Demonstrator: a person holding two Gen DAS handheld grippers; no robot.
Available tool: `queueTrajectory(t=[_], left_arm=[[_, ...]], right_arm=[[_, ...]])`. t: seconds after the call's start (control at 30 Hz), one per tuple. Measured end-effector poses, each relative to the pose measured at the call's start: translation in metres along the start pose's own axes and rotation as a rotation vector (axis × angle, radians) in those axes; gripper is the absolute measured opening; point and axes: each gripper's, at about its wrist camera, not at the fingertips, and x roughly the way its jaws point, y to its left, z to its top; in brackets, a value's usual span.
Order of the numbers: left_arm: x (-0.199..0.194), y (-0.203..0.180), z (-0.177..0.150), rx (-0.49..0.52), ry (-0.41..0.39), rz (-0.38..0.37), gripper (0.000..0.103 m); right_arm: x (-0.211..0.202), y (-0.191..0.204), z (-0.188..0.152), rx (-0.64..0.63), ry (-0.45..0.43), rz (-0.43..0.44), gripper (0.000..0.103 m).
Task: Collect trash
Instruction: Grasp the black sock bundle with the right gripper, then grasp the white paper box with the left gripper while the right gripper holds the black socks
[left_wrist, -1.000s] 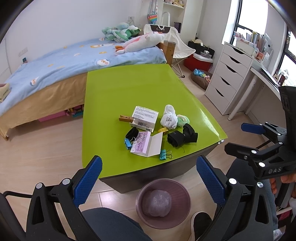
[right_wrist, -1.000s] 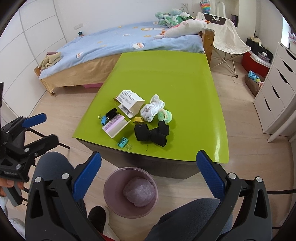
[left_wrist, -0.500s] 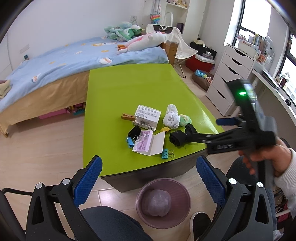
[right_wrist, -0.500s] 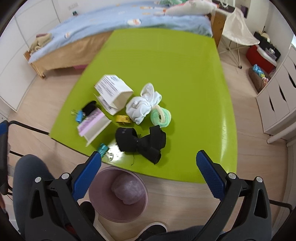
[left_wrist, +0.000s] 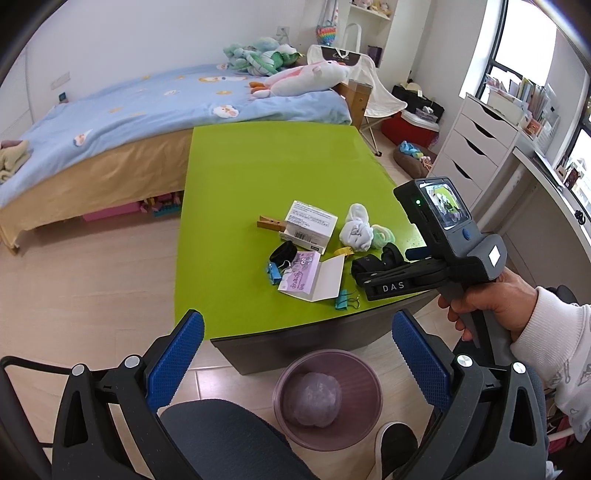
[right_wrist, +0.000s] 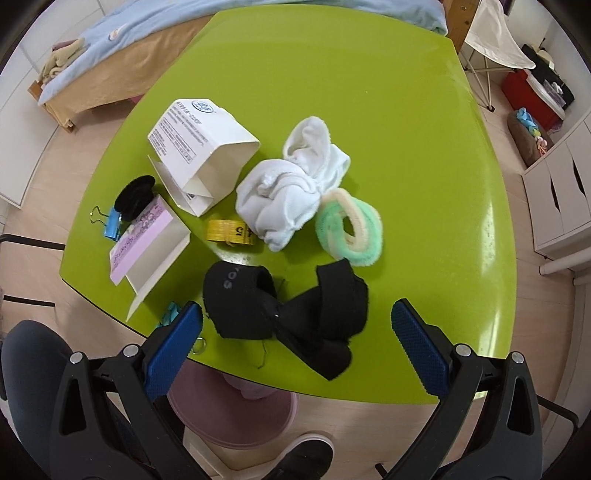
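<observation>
An opened white cardboard box (right_wrist: 201, 155) is seen lying on its side on the green table. A small pink-and-white paper packet (right_wrist: 147, 245) lies open beside it. A round mauve plastic bin (left_wrist: 328, 397), lined and holding a crumpled bag, is set on the floor below the table edge.

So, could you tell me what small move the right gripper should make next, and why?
Probably ease the right gripper straight down and shut it on the black fabric strap. Its jaws are open and the strap lies between them at the near edge of the green table, just above the pink trash bin.
</observation>
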Motion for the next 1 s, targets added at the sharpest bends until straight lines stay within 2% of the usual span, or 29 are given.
queueTrajectory(t=[0.03, 0.07, 0.13, 0.3, 0.4, 0.5, 0.7, 1.0], left_arm=[[0.000, 0.000, 0.000, -0.002, 0.001, 0.000, 0.098], [0.001, 0.001, 0.000, -0.006, 0.003, -0.001, 0.098], [0.002, 0.002, -0.001, -0.010, 0.006, -0.003, 0.098], [0.004, 0.002, 0.000, -0.011, 0.010, -0.007, 0.098], [0.007, 0.001, 0.002, -0.010, 0.014, -0.012, 0.098], [0.010, -0.001, 0.004, -0.005, 0.016, -0.017, 0.098], [0.018, 0.000, 0.012, 0.010, 0.024, -0.020, 0.098], [0.052, 0.000, 0.048, 0.046, 0.056, -0.037, 0.098]], right_arm=[[0.001, -0.001, -0.001, 0.002, -0.004, 0.005, 0.089], [0.002, -0.002, -0.002, 0.008, 0.004, 0.019, 0.075], [0.004, -0.003, -0.002, 0.021, 0.005, 0.036, 0.074], [-0.002, -0.010, -0.007, 0.032, -0.021, 0.067, 0.056], [-0.007, -0.013, -0.011, 0.033, -0.040, 0.076, 0.049], [-0.015, -0.018, -0.017, 0.032, -0.059, 0.089, 0.046], [-0.041, -0.020, -0.024, 0.034, -0.100, 0.117, 0.045], [-0.071, -0.011, -0.041, 0.009, -0.145, 0.141, 0.045]])
